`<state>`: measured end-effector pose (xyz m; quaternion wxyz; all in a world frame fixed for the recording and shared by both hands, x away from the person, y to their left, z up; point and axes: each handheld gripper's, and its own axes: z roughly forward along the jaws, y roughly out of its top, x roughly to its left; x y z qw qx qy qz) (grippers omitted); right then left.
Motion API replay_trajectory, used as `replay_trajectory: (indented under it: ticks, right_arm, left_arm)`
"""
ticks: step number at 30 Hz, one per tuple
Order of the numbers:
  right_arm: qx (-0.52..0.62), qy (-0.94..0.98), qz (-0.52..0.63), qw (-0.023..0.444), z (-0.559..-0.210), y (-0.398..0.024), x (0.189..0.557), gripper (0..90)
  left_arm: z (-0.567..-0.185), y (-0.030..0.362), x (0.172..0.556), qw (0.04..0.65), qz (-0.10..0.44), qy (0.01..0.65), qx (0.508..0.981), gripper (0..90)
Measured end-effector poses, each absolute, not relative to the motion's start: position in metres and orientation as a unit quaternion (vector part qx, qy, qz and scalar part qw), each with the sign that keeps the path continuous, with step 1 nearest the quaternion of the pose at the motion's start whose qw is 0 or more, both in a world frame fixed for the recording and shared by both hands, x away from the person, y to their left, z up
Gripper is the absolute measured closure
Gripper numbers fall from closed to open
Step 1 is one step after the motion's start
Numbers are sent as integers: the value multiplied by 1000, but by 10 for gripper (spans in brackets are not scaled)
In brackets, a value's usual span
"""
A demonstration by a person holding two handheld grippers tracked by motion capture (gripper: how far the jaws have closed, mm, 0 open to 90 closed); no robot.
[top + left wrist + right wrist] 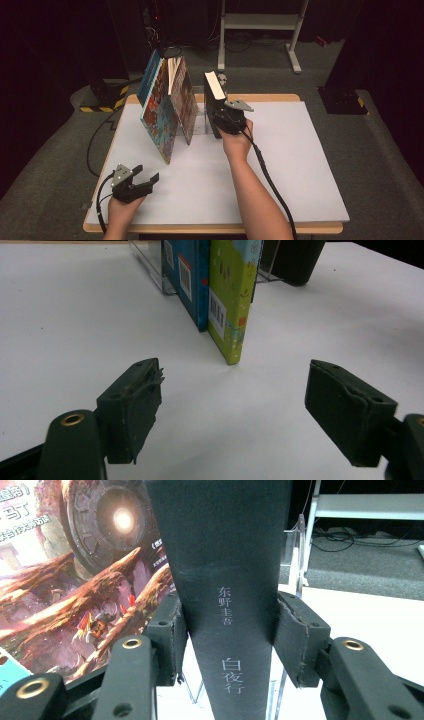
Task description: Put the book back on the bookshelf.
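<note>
My right gripper [227, 630] clamps the spine of the black book [225, 580], keeping it upright by the clear bookend [300, 555], beside the leaning picture books [167, 107]. My left gripper [142, 180] rests open, holding nothing, on the table [300, 165].

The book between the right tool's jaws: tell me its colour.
Black book with pale lettering on its spine, best seen in the right gripper view.

Four books: three leaning picture books [167, 105], one black book [214, 102].
</note>
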<state>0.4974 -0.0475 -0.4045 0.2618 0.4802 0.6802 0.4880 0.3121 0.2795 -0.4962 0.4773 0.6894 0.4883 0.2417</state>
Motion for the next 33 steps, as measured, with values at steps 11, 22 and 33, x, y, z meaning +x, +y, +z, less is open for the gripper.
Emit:
replay_trajectory:
  ticks: [11,22,33]
  right_arm:
    - [469,689,483,269,-402,-22,506,471]
    - [468,690,482,269,-403,-17,518,459]
    - [457,707,468,267,-403,-19,511,407]
  left_arm:
    - [-495,281,311,485,243,487,684,213]
    - [-496,281,311,492,236,488,681,213]
    - [-498,279,313,485,237,491,684,201]
